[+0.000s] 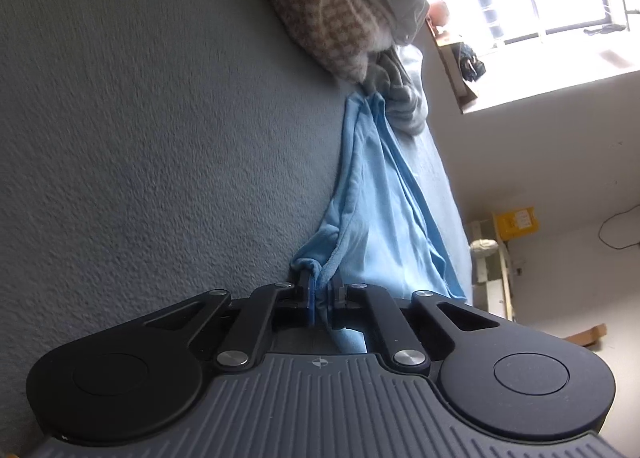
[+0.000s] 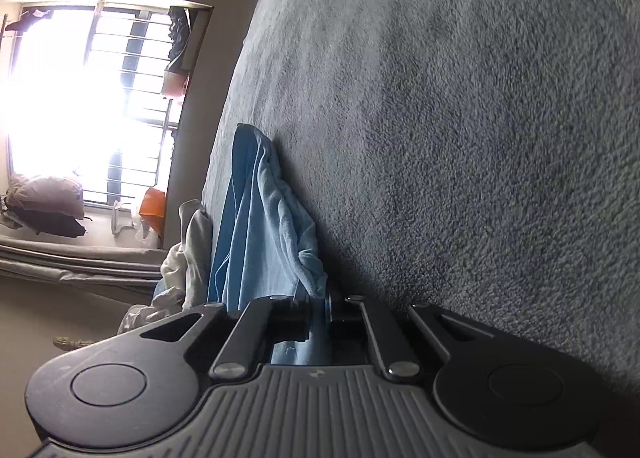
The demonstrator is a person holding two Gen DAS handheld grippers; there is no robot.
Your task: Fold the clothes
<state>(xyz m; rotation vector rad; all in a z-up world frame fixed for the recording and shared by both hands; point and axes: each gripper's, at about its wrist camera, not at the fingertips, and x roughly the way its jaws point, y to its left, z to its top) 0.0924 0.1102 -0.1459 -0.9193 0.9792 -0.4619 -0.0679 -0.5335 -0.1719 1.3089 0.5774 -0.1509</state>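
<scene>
Your left gripper (image 1: 320, 294) pinches a bunched edge of the light blue garment (image 1: 384, 210), which trails toward one o'clock over the grey fleece blanket (image 1: 160, 118). Your right gripper (image 2: 320, 308) clamps another edge, cloth rising toward eleven o'clock, probably so you can spread it for folding.

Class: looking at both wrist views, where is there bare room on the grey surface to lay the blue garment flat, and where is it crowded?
Bare grey blanket spreads beside the blue garment, clamped by left gripper and right gripper. Crowded: the checked cloth and white clothes.
</scene>
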